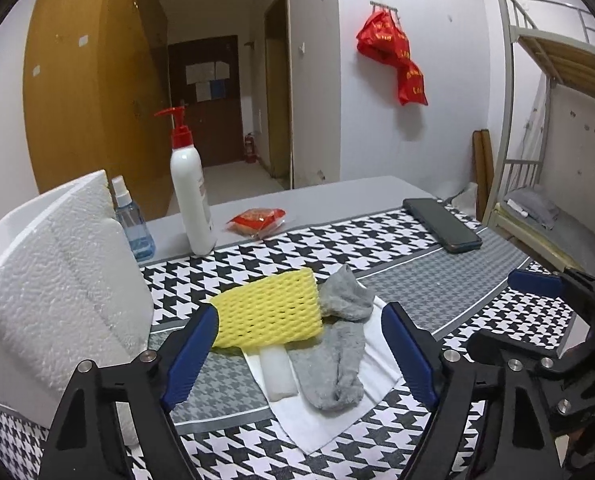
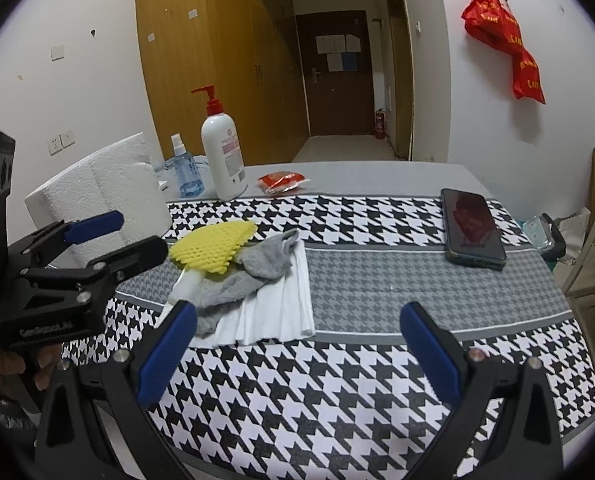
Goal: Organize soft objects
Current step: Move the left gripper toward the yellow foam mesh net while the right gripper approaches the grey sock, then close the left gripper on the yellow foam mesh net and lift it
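The left gripper holds its blue-padded fingers wide apart, with nothing pressed between them. They hang above the pile of soft things, which shows in the gap between the two pads, and no pad touches it. The right gripper also has its fingers spread wide and empty, over bare houndstooth cloth to the right of the pile.

The pile lies on the houndstooth cloth covering the table. At the bottom is a folded white cloth. A grey sock lies across it, and a second grey sock sits crumpled just behind, touching the first. A yellow foam net sleeve rests at the left of the pile, its edge over a small white foam piece that pokes out toward the camera.

A white foam block stands left of the pile. Behind are a blue spray bottle, a white pump bottle and a red packet. A dark phone lies well apart at the right.
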A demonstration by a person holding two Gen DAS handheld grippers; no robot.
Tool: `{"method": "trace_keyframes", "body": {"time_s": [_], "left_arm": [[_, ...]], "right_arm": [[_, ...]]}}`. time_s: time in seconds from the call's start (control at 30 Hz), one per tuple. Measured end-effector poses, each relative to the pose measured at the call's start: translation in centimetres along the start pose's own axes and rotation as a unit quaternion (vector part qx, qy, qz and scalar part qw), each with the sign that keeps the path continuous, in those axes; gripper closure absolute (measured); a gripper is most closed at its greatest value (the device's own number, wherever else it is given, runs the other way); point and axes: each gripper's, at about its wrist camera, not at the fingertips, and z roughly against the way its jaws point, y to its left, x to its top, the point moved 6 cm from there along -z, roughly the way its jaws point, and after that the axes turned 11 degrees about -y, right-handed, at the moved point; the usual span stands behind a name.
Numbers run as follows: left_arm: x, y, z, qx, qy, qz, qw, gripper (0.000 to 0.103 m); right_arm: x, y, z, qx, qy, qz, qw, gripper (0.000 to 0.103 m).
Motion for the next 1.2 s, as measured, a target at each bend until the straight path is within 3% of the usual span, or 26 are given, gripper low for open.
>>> {"method": "trace_keyframes", "body": {"time_s": [0.27,0.37,0.73,0.9,1.2], "left_arm": [[-0.5,0.9,-2.4,0.016,0.041,-0.004,0.999,0.021],[-1.0,1.1,-3.4,0.017,0.059,-0.007,0.9981,0.028],[-2.2,1.1,-6.4,0.006,0.107,-0.01,0.9942,0.037],[-3.1,1.3,-7.9,-0.004,0.134,-0.003,0.991,0.054],[-3.3,1.5,-8.3,-0.013,0.135,-0.001,0.9908,0.082]], "right_arm": [[0.1,0.8,-1.4,0.016,0.014,0.005,1.0,0.001],[0.1,0.9,-1.7,0.019,0.015,0.006,1.0,0.001],[-0.3,0.9,-2.5,0.025,0.027,0.002,0.999,0.001],[-0.5,0.8,-2.6,0.024,0.032,0.001,0.999,0.001],[-0.7,1.1,-3.9,0.031,0.048,0.006,0.998,0.001]]}}
